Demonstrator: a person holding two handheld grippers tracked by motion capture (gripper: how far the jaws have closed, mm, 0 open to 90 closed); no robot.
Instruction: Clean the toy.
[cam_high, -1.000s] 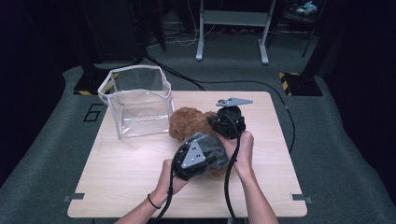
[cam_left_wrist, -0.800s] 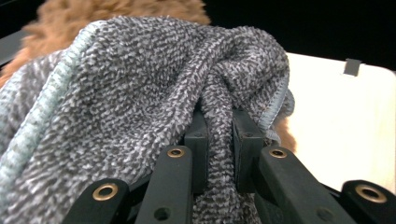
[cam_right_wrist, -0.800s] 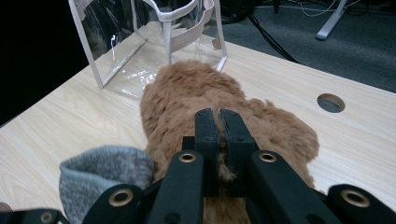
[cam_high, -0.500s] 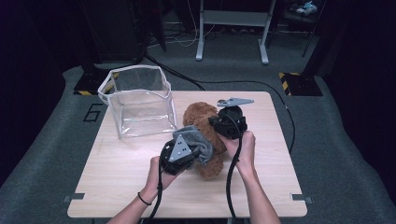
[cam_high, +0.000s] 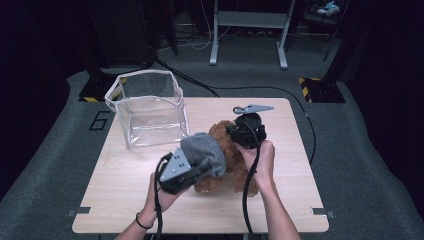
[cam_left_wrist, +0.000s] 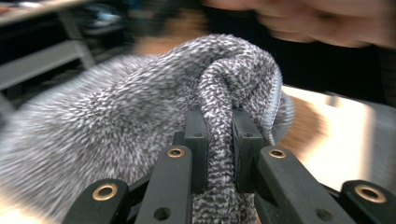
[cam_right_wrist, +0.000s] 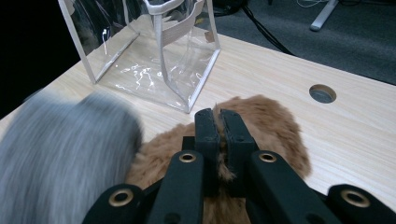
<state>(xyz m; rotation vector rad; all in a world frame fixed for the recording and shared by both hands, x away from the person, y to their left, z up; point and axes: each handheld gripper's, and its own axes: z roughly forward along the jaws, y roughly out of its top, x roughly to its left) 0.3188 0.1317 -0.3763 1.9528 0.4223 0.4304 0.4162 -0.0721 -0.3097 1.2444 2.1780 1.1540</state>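
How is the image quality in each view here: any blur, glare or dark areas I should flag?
High view: the table is evenly lit and sharp, the surroundings nearly black. Left gripper view: the grey knit cloth is smeared by motion towards the left edge, the hand at the top is blurred, and the left claw is sharp. Right gripper view: the grey cloth is a blur, the clear bag shows glare streaks, and the brown plush toy is sharp.

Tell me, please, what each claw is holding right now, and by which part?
The left claw pinches a fold of the grey knitted cloth. The right claw is shut on a tuft of the brown plush toy, near its edge.
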